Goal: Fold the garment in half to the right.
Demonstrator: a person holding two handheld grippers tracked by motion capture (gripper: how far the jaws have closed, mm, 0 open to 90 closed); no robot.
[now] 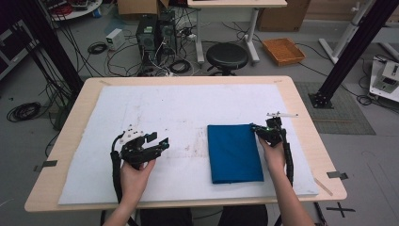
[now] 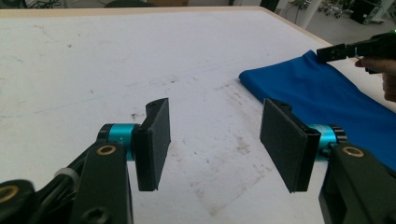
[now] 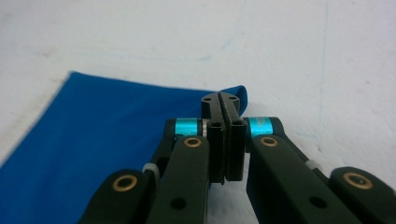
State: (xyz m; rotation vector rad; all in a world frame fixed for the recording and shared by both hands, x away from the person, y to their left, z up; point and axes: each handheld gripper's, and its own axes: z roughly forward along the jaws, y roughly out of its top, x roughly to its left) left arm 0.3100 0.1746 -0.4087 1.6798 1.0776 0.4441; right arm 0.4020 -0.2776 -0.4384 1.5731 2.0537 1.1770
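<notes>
On white felt mat (image 1: 155,108), folded smooth blue cloth (image 1: 234,153).

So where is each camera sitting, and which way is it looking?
High view: above the person's side, looking forward and down on the white mat; both forearms, left tongs, right tongs.
Left gripper view: on the left tongs, looking across the mat; its pads stand apart.
Right gripper view: on the right tongs, looking down; shut at a corner of the folded blue cloth.
Shared: all three show the cloth.
</notes>
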